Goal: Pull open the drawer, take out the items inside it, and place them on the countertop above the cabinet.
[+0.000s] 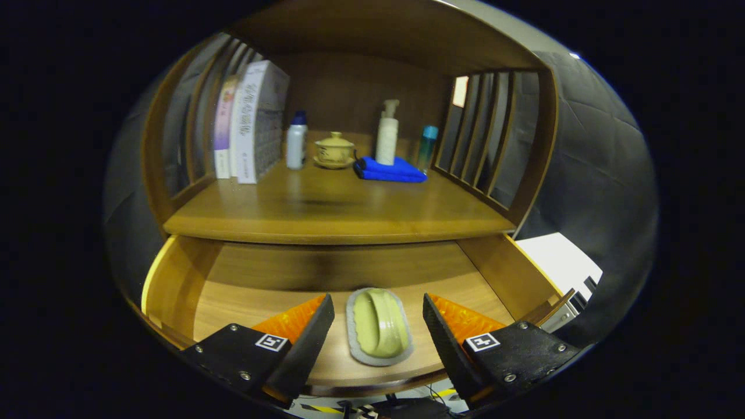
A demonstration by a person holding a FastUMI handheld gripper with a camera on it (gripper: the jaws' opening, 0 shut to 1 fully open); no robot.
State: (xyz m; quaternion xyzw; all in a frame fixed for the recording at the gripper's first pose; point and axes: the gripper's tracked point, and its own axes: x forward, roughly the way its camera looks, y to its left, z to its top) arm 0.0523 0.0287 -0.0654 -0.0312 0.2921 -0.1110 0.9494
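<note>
The wooden drawer (174, 279) stands pulled out below the countertop (337, 209). On its floor lies a pale green oval dish on a grey oval mat (379, 326). My gripper (378, 308) hangs over the drawer, open, and the dish lies between the two fingers without touching either. On the countertop stand a blue folded cloth (389, 170), a white pump bottle (387, 134), a lidded tan cup on a saucer (334, 150), a white bottle with a blue cap (296, 141) and a teal bottle (427, 148).
Books (250, 122) lean at the left end of the countertop. Slatted wooden sides (483, 134) close the shelf left and right, and a wooden top covers it. The front half of the countertop is bare wood.
</note>
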